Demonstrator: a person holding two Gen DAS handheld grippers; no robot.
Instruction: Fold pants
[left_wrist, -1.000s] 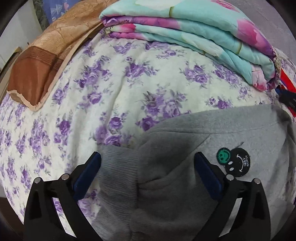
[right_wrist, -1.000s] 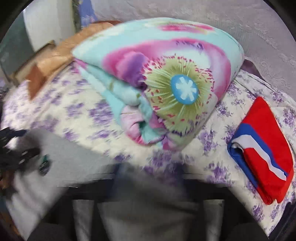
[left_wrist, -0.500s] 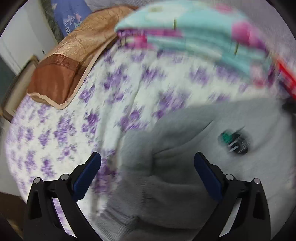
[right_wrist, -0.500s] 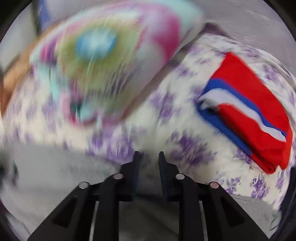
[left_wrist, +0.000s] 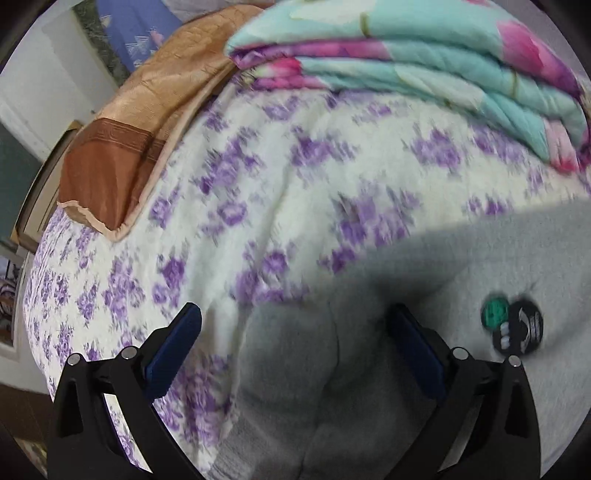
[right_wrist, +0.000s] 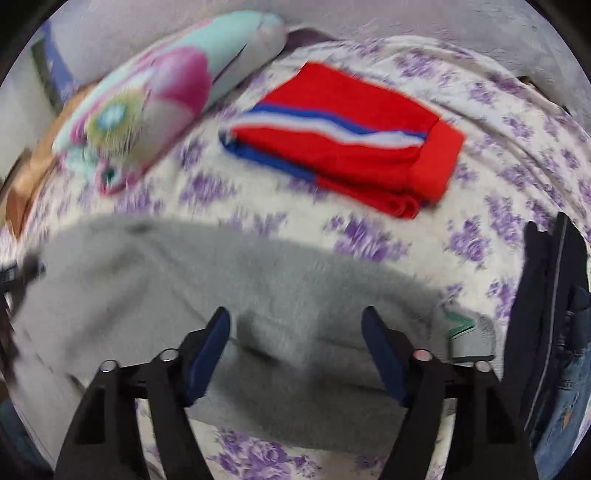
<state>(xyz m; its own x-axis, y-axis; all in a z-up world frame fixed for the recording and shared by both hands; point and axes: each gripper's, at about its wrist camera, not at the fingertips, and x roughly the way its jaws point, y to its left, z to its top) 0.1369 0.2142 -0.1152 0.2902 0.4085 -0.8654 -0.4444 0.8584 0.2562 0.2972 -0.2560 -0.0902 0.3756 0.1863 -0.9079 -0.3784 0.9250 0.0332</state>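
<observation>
A cream bedsheet printed with purple flowers (left_wrist: 295, 177) fills both views and carries everything else. Across its near side lie the grey knitted pants (right_wrist: 207, 280), spread flat in a wide band; the left wrist view shows one end of them (left_wrist: 332, 369), bunched into soft folds with a ribbed edge at the bottom of the picture, while the right wrist view shows the long middle stretch and a far end with a small green mark.

Toward the head of the bed sits a folded turquoise quilt with pink flowers (left_wrist: 424, 62). The left view shows its stacked layers from the side; the right view shows its rounded end (right_wrist: 155, 96) with a large flower print. Only the left view takes in the tan and brown satin pillow (left_wrist: 147, 129) beside the quilt. Only the right view takes in the folded red garment with blue and white stripes (right_wrist: 343, 140), lying on the sheet beyond the pants and well apart from them, and the dark clothing (right_wrist: 546, 314) hanging at the right edge.

The left gripper (left_wrist: 295, 328) is spread wide, its blue-padded fingers astride the bunched end of the pants. The right gripper (right_wrist: 295, 328) is likewise spread, with grey fabric between its fingers, not pinched.

Smallest is a round black and green patch (left_wrist: 513, 328) on the pants, sharp only in the left view.
</observation>
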